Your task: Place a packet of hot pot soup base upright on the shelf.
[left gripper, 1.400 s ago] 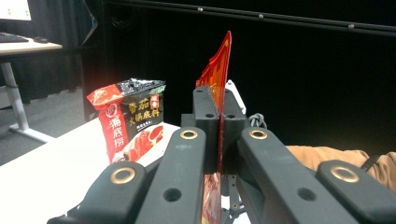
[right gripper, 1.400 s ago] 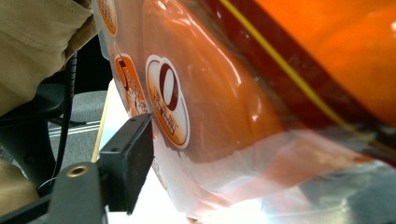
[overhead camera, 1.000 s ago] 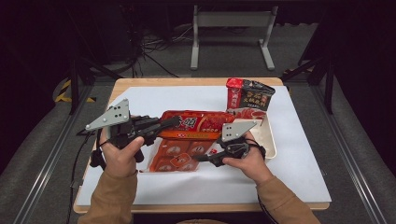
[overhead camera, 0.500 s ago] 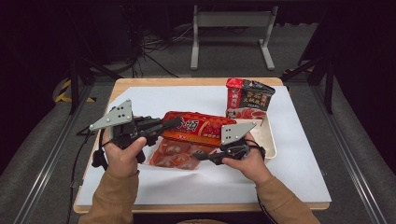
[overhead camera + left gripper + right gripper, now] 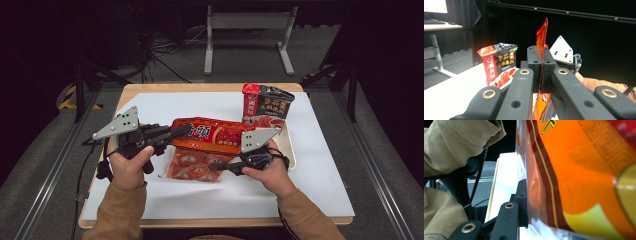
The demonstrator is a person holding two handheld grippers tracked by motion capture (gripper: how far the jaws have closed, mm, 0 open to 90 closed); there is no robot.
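**Red snack packet held level between two grippers**

The red snack packet (image 5: 212, 135) lies with its long axis across the table, left to right, lifted above a second packet (image 5: 192, 167) on the white sheet (image 5: 320, 165). The left gripper (image 5: 182, 132) is clamped on its left edge; the right gripper (image 5: 220, 165) has just been closing and presses its lower edge. Since a second ago the packet has risen clear and its left end tilted up.
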